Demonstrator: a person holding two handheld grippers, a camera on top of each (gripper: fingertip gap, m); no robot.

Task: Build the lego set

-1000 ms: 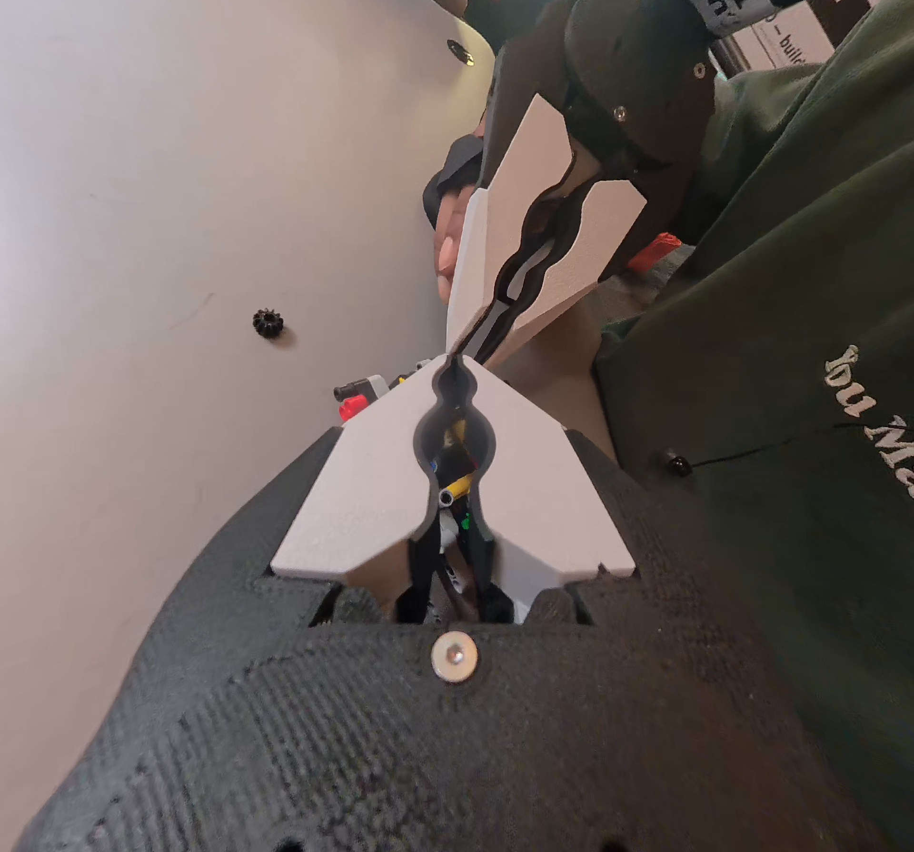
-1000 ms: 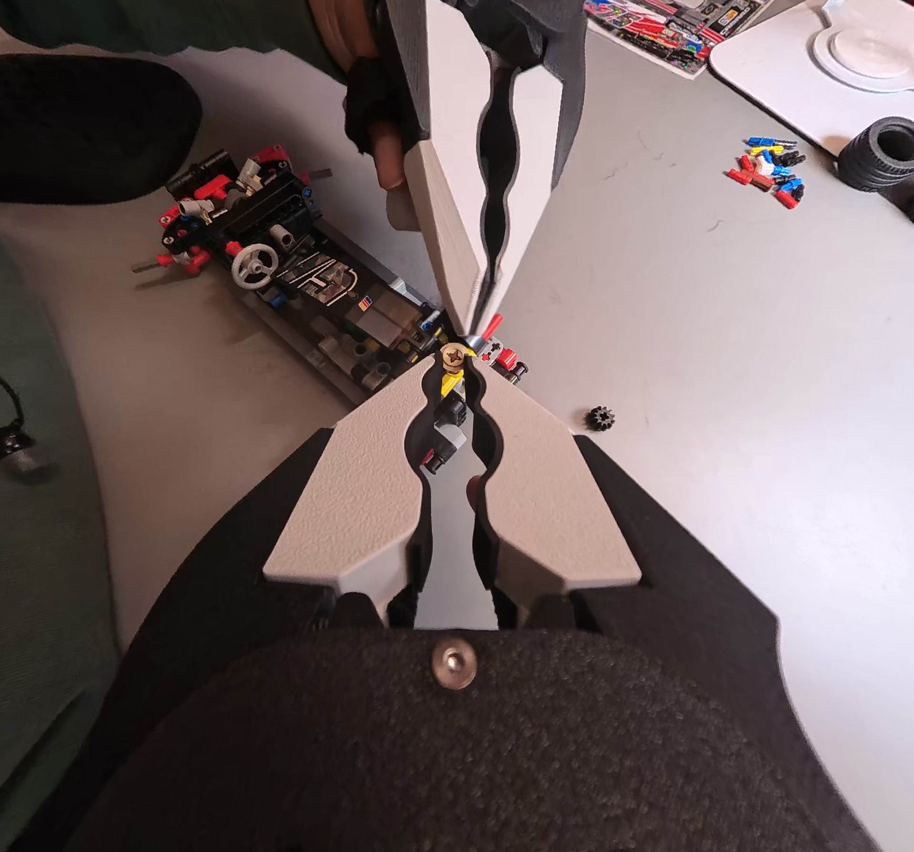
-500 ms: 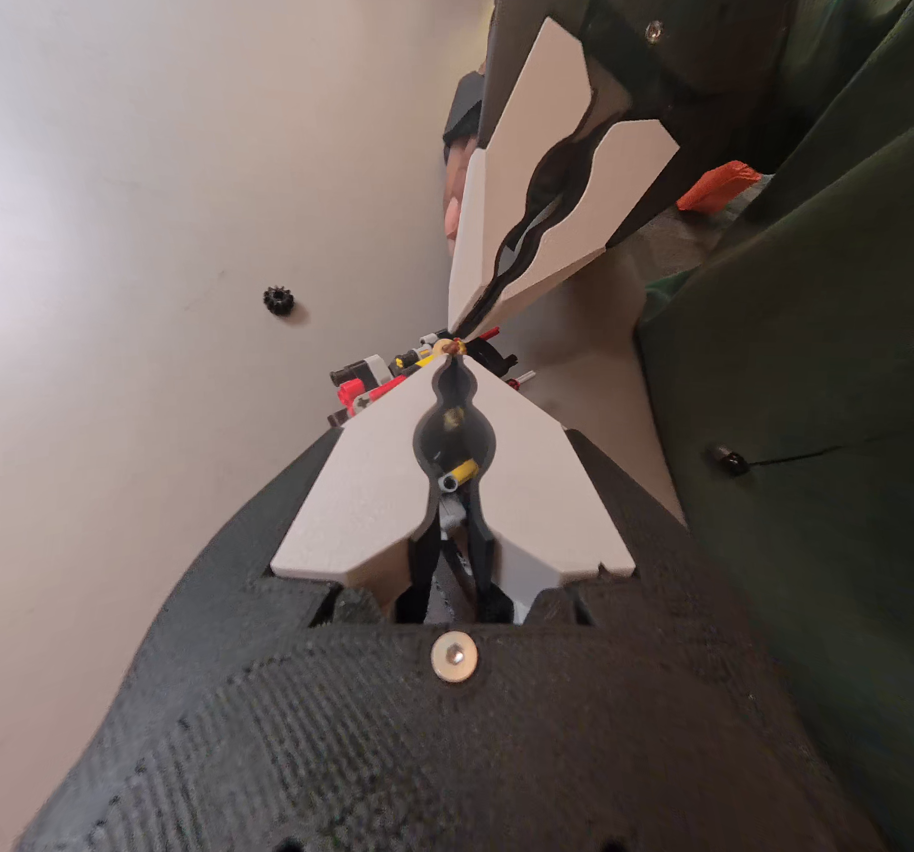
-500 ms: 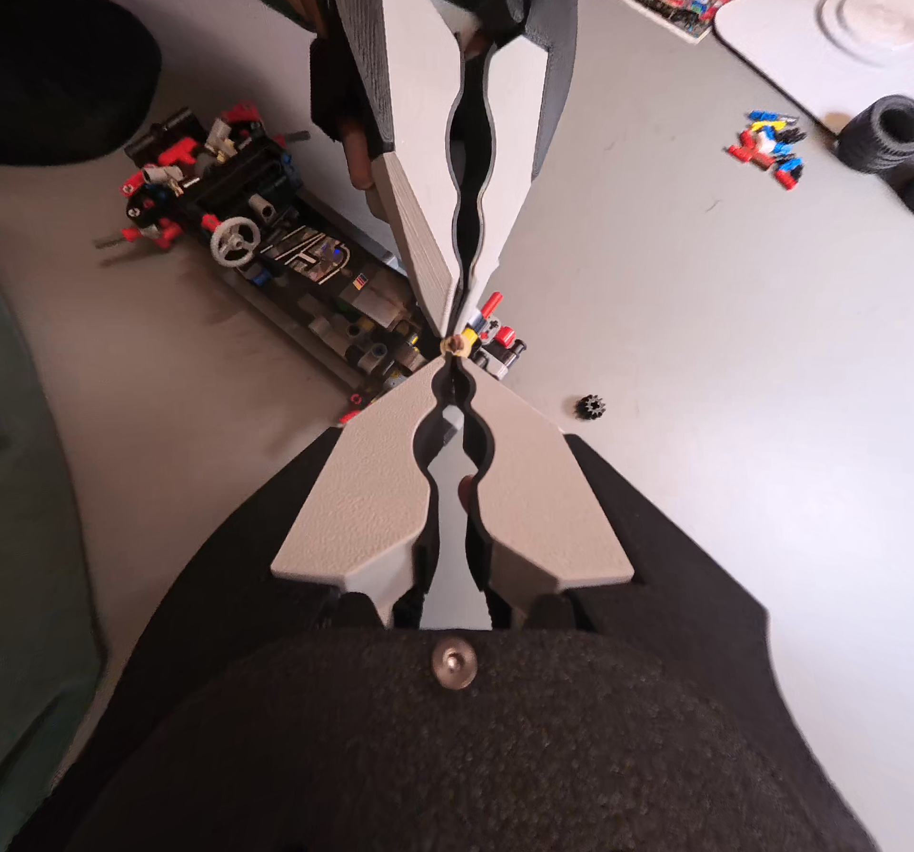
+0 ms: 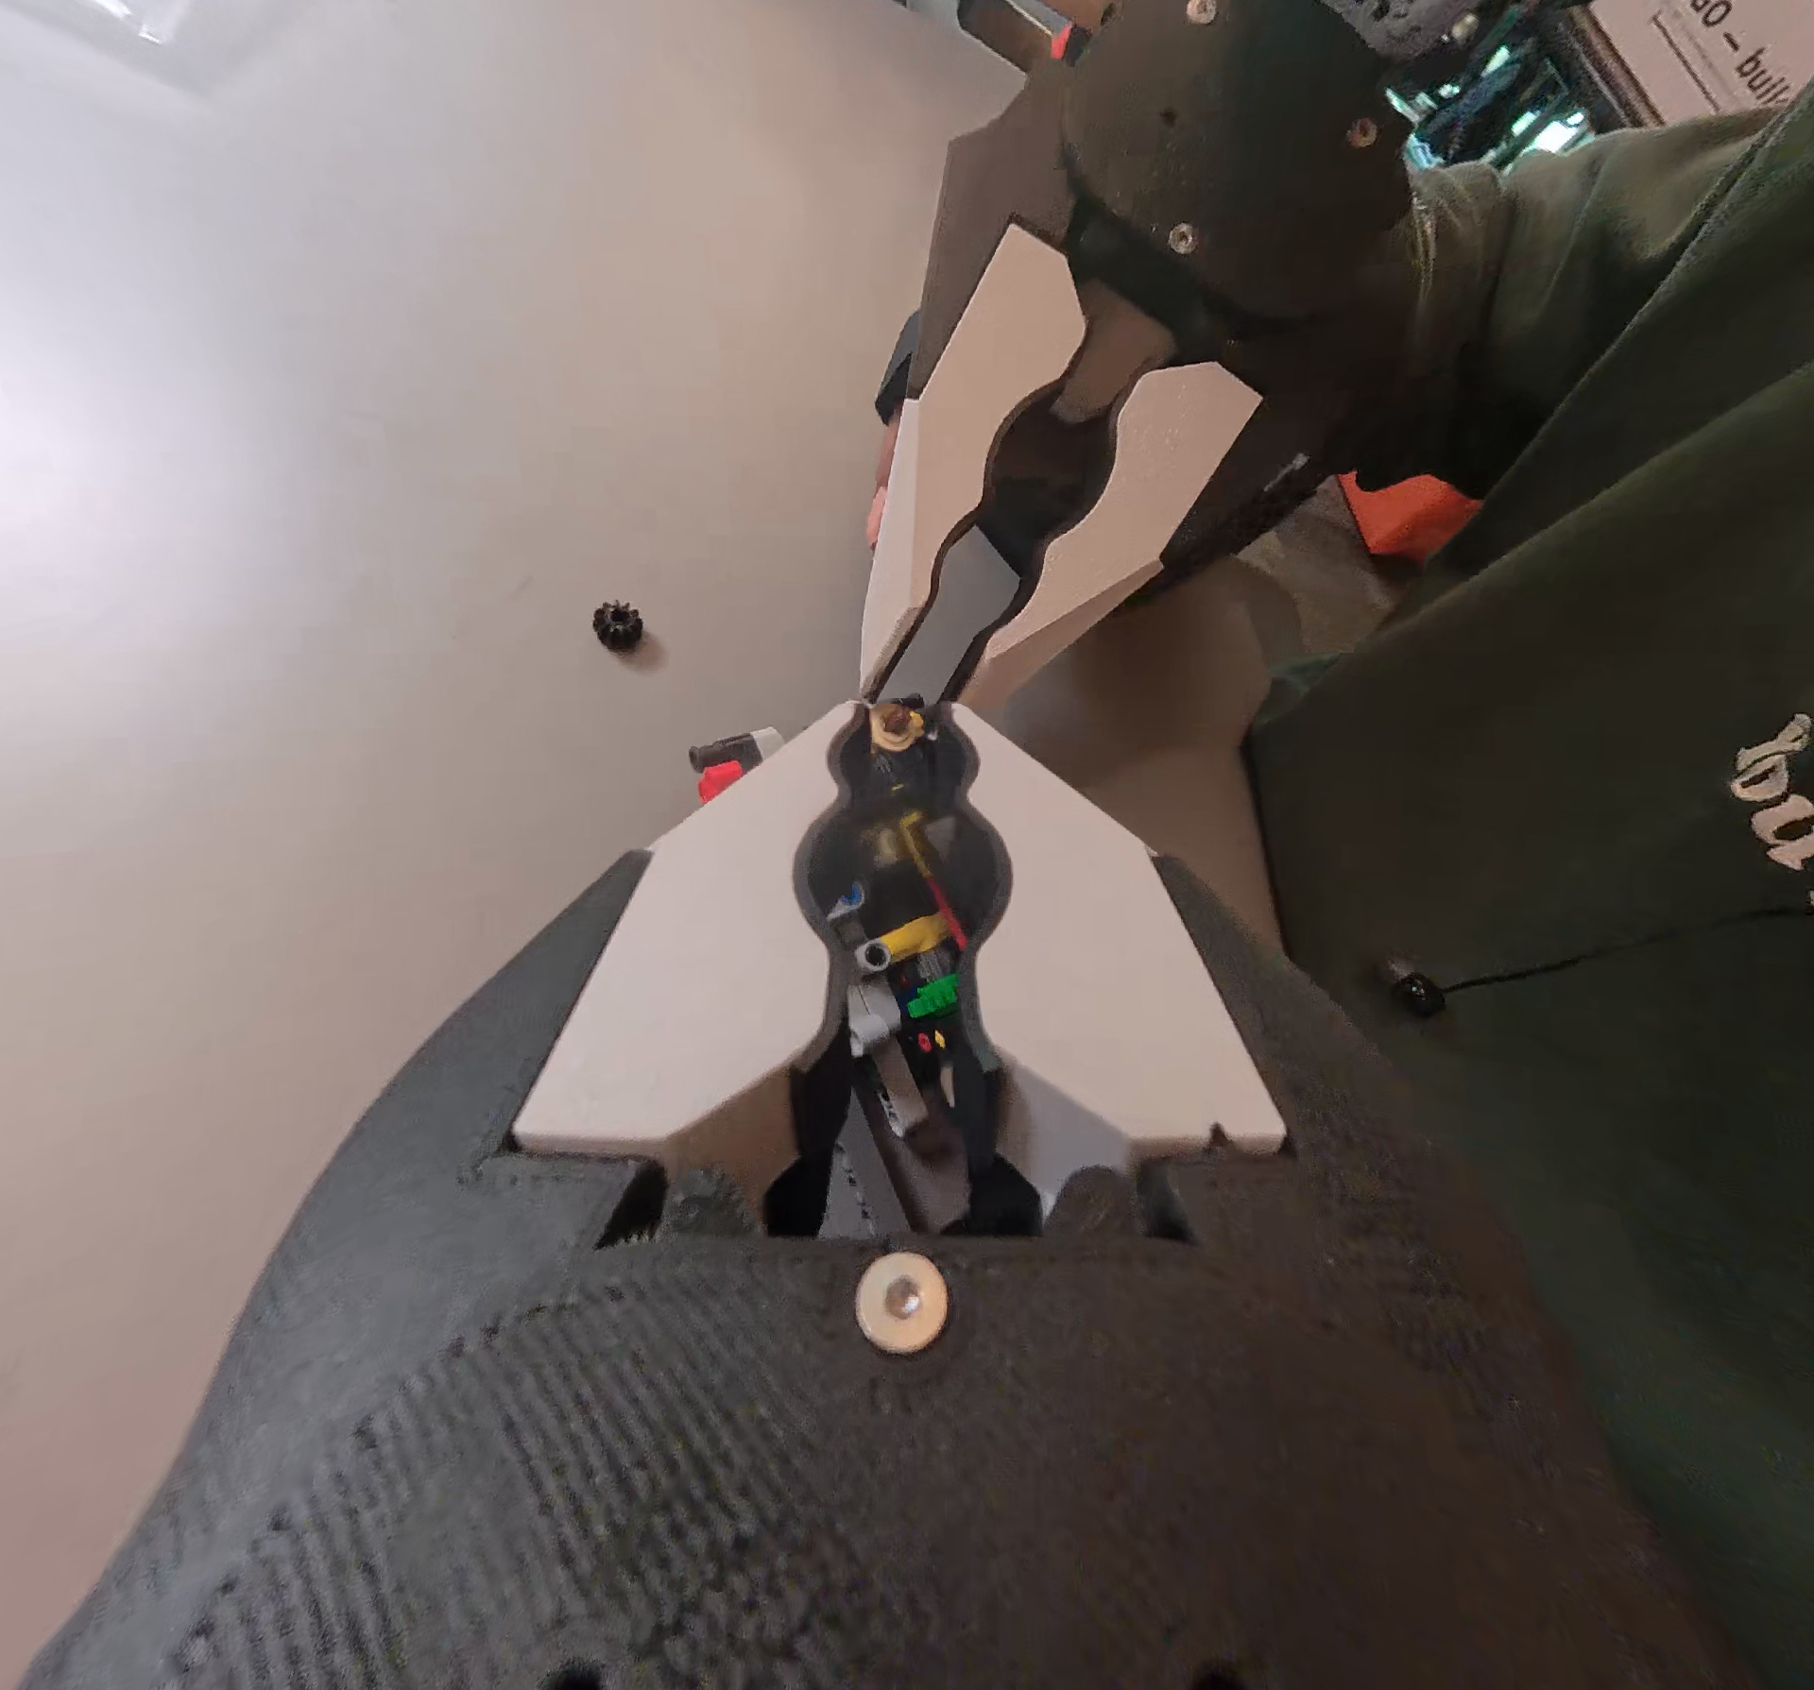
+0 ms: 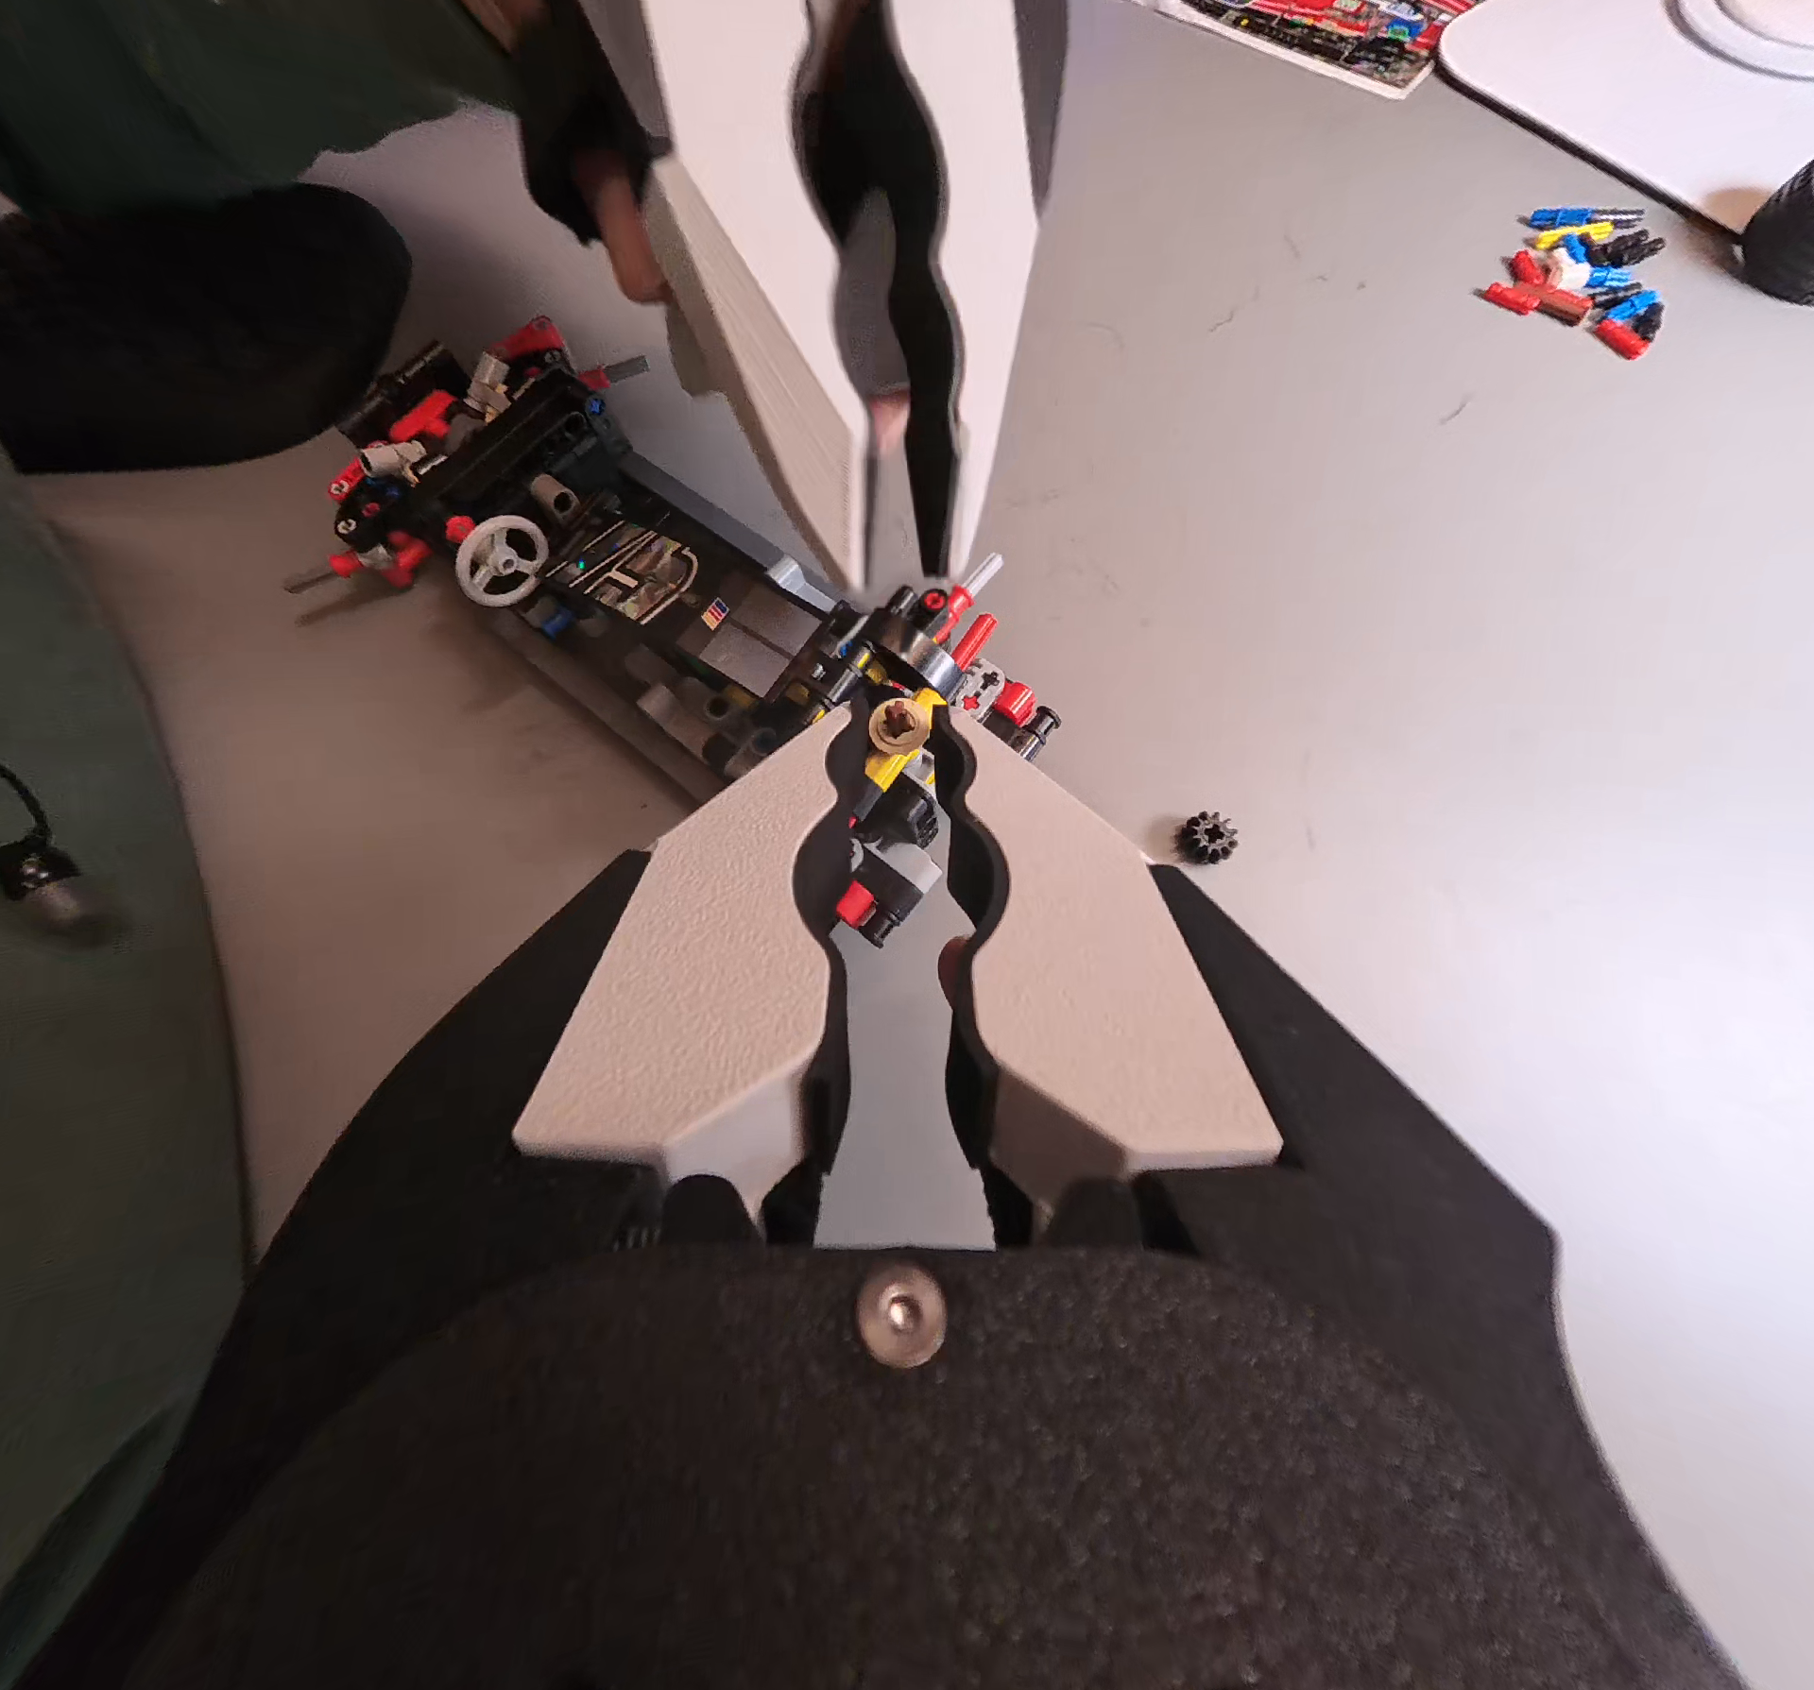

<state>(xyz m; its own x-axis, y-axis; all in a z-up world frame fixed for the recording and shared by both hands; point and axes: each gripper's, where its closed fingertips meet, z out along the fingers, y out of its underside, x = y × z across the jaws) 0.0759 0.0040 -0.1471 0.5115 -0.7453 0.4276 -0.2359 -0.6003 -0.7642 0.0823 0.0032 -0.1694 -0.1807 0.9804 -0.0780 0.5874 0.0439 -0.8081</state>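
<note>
Tan round bush (image 6: 899, 726) pinched between right tool's (image 6: 899, 722) matte grey tips; left tool (image 5: 895, 718) likewise nearly closed.

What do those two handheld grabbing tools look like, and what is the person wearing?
Both the left gripper and the right gripper have rough black printed bodies with a silver screw, and pale grey wedge-shaped jaws with wavy black-lined inner edges. The right one carries a white label. The person wears a dark green sweatshirt.

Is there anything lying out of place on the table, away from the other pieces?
Yes. One small black gear lies alone on the grey table, beside the right gripper, apart from the pile of loose pins and from the car chassis. Nothing looks spilled or damaged.
</note>
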